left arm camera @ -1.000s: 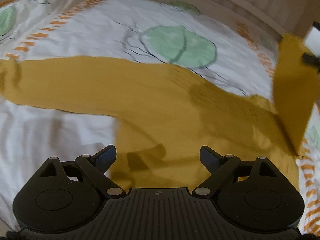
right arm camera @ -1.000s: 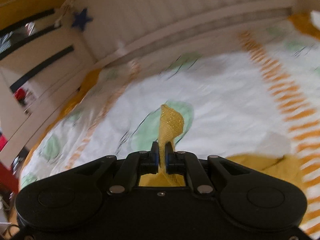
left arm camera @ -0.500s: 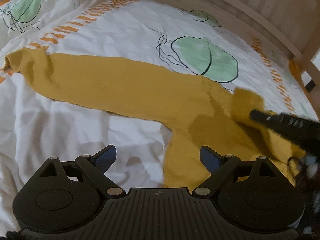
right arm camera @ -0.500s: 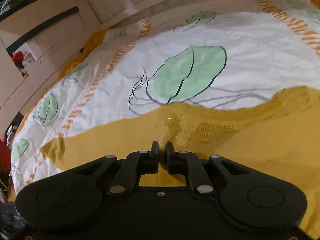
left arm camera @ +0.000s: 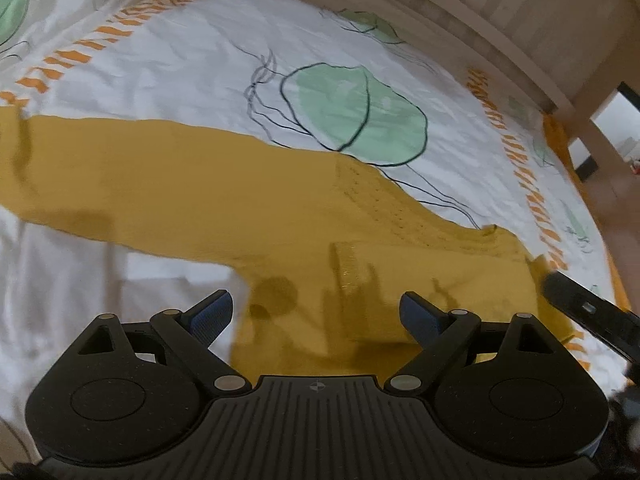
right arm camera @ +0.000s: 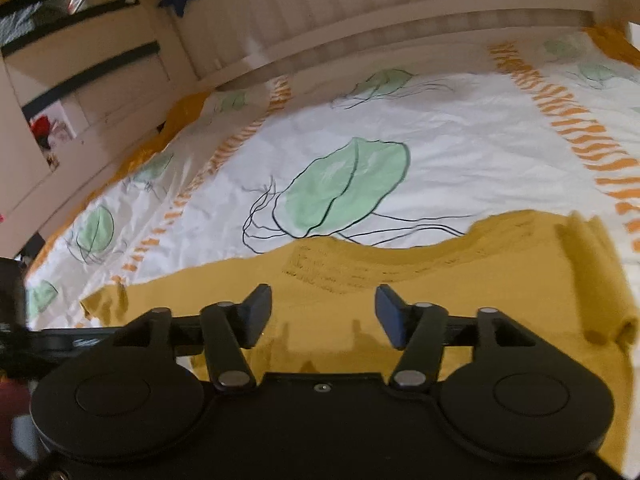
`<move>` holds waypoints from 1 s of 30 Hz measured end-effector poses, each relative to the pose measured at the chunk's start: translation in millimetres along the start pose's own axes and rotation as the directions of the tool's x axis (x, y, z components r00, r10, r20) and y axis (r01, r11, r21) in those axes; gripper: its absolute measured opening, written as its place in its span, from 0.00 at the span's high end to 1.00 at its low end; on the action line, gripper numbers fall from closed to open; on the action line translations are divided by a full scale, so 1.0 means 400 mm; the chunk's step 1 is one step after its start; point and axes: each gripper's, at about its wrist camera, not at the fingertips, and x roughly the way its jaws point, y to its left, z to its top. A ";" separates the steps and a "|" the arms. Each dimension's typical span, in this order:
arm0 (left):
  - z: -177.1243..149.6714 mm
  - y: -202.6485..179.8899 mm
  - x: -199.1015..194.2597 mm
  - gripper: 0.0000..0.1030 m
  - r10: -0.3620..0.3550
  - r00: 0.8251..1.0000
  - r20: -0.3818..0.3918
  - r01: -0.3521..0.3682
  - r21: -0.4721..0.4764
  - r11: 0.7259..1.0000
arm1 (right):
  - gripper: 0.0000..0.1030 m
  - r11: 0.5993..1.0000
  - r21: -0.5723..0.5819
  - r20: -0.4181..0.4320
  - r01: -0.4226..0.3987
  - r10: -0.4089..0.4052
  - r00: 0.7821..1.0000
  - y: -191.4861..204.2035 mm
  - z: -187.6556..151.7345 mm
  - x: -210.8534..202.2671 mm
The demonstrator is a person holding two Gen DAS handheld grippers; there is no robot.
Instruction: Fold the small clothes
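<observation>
A mustard-yellow knit sweater [left arm camera: 224, 204] lies flat on the bed, one sleeve stretched far to the left. Its other sleeve [left arm camera: 400, 276] is folded inward across the body, cuff near the middle. My left gripper [left arm camera: 316, 312] hovers open over the sweater's lower body, nothing between its fingers. In the right wrist view the same sweater [right arm camera: 460, 280] fills the foreground. My right gripper [right arm camera: 322, 314] is just above it, jaws opening, with no cloth between the pads. The right gripper's black tip [left arm camera: 588, 316] shows at the right edge of the left wrist view.
The bedsheet [left arm camera: 200, 64] is white with green leaf prints and orange dashed stripes. A pale wooden slatted bed rail [right arm camera: 400, 28] runs along the far side. White furniture with dark gaps [right arm camera: 80, 68] stands beyond the bed's left corner.
My right gripper carried the sleeve cuff down and inward over the sweater's body, then let go as its jaws parted. The left gripper stayed open and shifted slightly.
</observation>
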 end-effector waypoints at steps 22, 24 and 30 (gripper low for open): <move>-0.001 -0.068 0.171 0.40 -0.039 0.992 -0.121 0.037 -0.024 0.999 | 0.00 0.970 0.095 0.124 0.222 -0.233 0.965 -0.113 -0.055 -0.113; 0.002 -0.072 0.174 0.55 -0.029 0.993 -0.114 0.026 -0.025 0.999 | 0.00 0.962 0.075 0.112 0.261 -0.269 0.957 -0.136 -0.094 -0.091; 0.011 -0.090 0.162 0.86 0.011 0.997 -0.074 -0.008 0.039 0.999 | 0.00 0.957 0.053 0.072 0.284 -0.287 0.955 -0.183 -0.177 -0.062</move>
